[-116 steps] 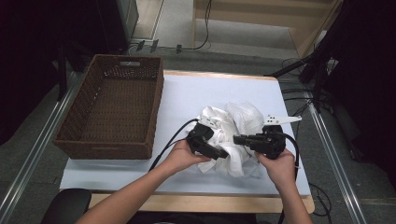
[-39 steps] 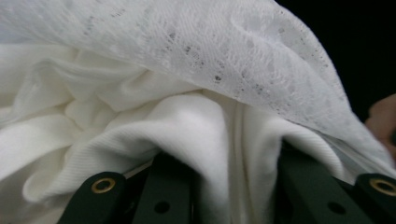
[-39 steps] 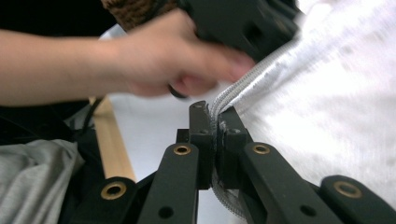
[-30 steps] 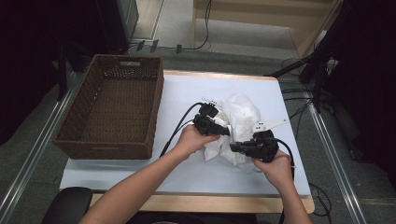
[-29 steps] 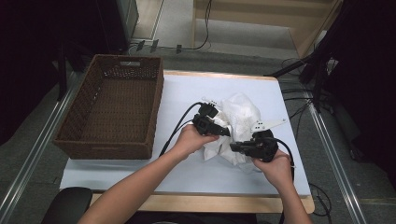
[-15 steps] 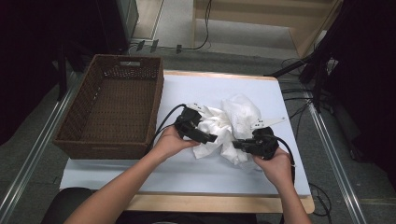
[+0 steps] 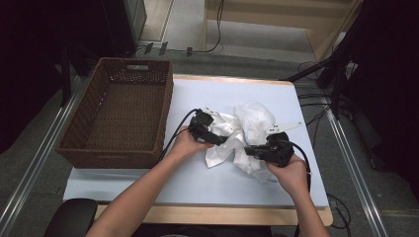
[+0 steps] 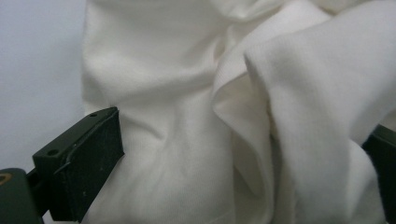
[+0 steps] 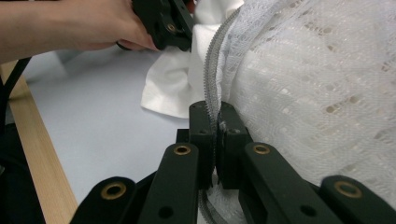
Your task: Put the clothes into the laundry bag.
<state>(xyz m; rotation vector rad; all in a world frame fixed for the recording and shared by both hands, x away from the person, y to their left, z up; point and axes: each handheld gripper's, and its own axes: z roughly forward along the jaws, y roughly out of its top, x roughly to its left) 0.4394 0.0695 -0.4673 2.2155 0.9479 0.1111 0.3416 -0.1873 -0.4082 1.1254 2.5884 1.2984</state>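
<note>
Left claw in high view spread over white garment, which lies crumpled mid-counter; jaws just been opening, cloth between them unpinched, likely for fresh grip; right claw anchors other side; one wicker basket at left, probably destination; left gripper view: jaws wide apart around plain cloth folds; right gripper view: right claw pressed together, pinching zipper edge of mesh fabric; count: two claws, one garment, one basket.

A pale blue table carries a wicker basket and crumpled white cloth.
</note>
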